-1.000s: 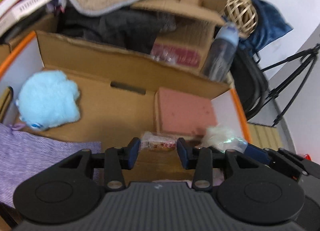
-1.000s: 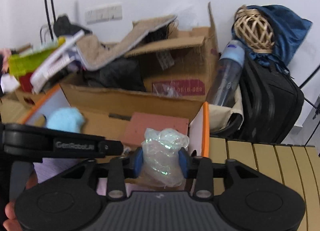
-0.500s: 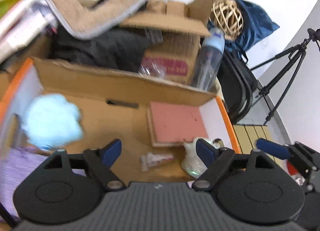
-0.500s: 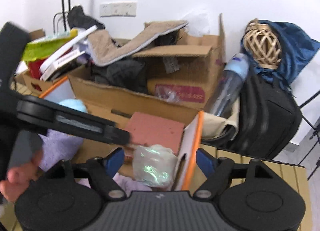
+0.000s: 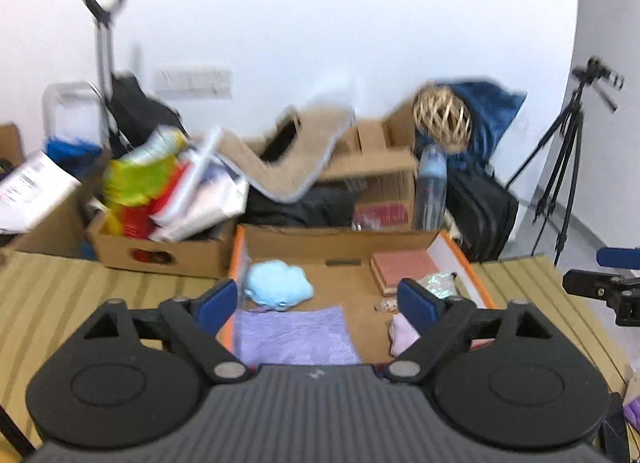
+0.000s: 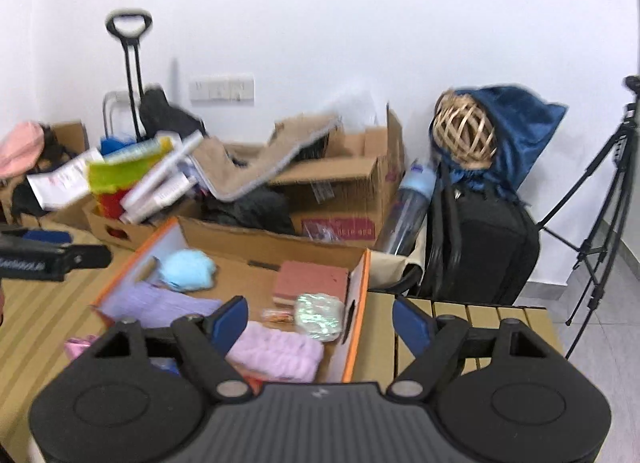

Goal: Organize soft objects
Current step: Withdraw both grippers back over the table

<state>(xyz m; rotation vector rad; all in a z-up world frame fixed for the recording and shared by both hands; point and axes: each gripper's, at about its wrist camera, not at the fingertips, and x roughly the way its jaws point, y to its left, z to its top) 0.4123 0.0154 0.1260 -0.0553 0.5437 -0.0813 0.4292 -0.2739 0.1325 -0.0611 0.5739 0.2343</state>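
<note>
Box [image 6: 358,295]: a shallow cardboard tray with orange-edged walls is sitting on the slatted table; every place below is given relative to it.
Purple cloth [image 5: 294,333]: a flat knitted piece is lying along the near-left floor of the box; it is probably limp and light, best pinched at an edge.
Blue plush [image 5: 278,283]: a rounded fluffy toy is resting by the left wall; it should squash easily, so grip across the middle.
Pink block [image 6: 312,281]: it is leaning near the right wall, looking spongy and flat-sided.
Shiny wad [image 6: 320,317]: crinkled film is sitting just in front of the block, likely slippery and very light.
Left gripper [image 5: 318,303]: jaws have just been opening, standing apart over the box, nothing between them.
Right gripper [image 6: 322,321]: jaws have just been opening, empty, hovering above the right wall.
</note>
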